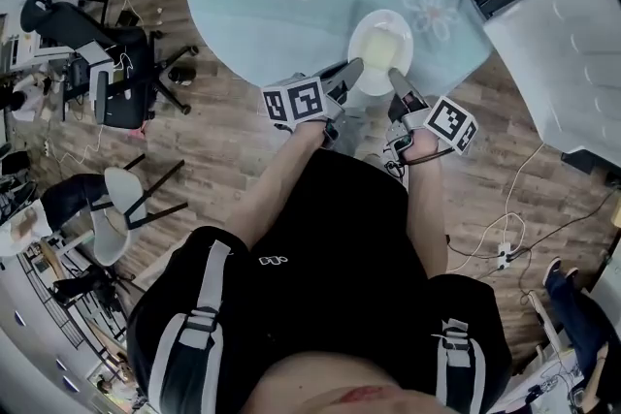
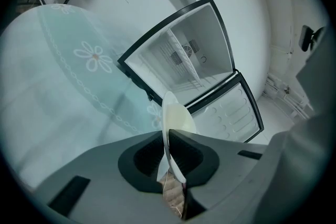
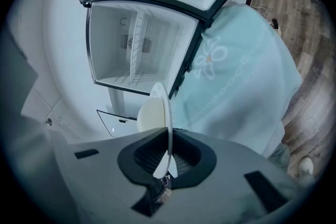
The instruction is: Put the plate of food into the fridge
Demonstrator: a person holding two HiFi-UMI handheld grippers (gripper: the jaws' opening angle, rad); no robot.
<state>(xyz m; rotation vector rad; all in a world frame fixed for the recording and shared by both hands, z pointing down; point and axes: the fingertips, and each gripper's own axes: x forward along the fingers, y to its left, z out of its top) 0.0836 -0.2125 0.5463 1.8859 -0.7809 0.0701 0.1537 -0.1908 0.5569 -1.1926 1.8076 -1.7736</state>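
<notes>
Left tongs (image 1: 347, 73) and right tongs (image 1: 398, 80) are each clamped narrow on a rim. The open fridge (image 2: 197, 55) waits beyond the tabletop (image 1: 252, 5). Above the tabletop's edge hangs the plate (image 1: 383, 14), gripped on opposite sides. Best to move both hands together and level, so the pale food (image 1: 380, 46) doesn't slide.

- plate (image 1: 388, 16): white, smooth and glossy, ceramic by the look; the food (image 1: 383, 46) on it is pale yellow and matt.
- tablecloth (image 1: 252, 5): pale blue-green cloth, matt, with printed flowers (it drapes softly over the edge).
- floor (image 1: 223, 145): wood-look planks with a low sheen.
- fridge (image 3: 118, 44): smooth white plastic lining, dark frame.
- left gripper (image 2: 168, 134) and right gripper (image 3: 169, 131): matt grey plastic shells with black ribbed pads.
</notes>
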